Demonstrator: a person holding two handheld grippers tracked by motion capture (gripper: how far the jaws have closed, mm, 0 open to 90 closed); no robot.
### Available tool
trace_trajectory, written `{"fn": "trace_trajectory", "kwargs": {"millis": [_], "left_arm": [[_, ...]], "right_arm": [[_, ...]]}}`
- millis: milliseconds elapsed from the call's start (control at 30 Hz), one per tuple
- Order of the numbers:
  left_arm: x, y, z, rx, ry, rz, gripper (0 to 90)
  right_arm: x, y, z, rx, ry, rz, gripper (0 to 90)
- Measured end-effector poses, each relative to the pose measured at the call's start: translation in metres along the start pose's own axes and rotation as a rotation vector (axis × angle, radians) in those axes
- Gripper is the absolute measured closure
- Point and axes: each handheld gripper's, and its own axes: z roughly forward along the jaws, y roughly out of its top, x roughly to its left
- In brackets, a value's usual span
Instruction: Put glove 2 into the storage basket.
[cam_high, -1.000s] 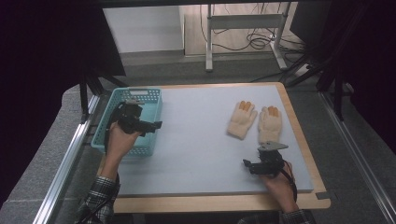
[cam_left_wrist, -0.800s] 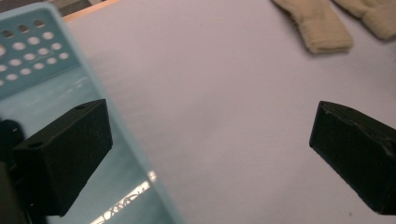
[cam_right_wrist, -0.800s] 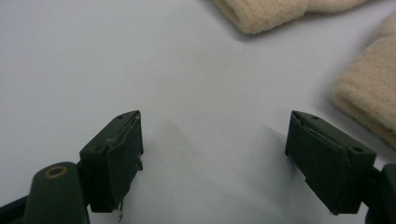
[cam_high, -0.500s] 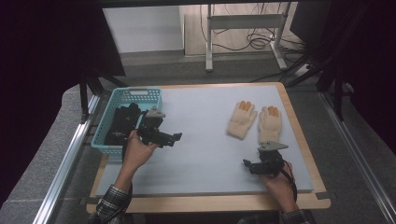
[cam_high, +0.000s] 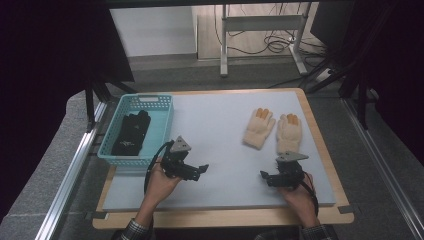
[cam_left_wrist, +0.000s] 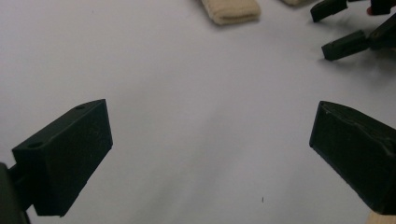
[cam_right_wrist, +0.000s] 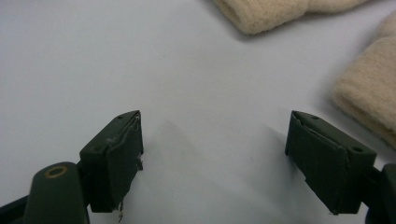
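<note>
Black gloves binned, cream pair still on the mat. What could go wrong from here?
1. The two cream gloves lie side by side, nearly touching; a claw going for one may drag the other along.
2. Right claw sits open close to the glove cuffs; a flat, soft glove may slip from a shallow pinch.
3. Left claw points toward the right one; both could collide mid-mat.

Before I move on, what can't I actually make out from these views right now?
- Black gloves in the basket, high view: too dark to count or tell their lay.
- Beige gloves, right gripper view: cut off by the top and right edges.
- Right gripper, left gripper view: cut off by the top-right corner.
</note>
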Motion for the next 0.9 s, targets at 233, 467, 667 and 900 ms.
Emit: {"fn": "trace_trajectory", "kwargs": {"millis": [233, 467, 667, 900], "left_arm": [[-0.007, -0.028, 0.011, 0.028, 0.034, -0.021, 0.0], [-0.007, -0.054, 0.021, 0.113, 0.102, -0.027, 0.0], [-0.002, -0.063, 0.022, 0.12, 0.107, -0.087, 0.1], [-0.003, -0.063, 0.023, 0.125, 0.111, -0.083, 0.0]], "right_arm": [[0.0, 0.0, 0.0, 0.005, -0.006, 0.005, 16.8], [-0.001, 0.001, 0.0, 0.006, -0.004, 0.006, 17.0], [-0.001, 0.001, 0.0, 0.007, -0.004, 0.016, 17.8], [-0.003, 0.016, 0.003, -0.003, 0.035, 0.022, 22.5]]}}
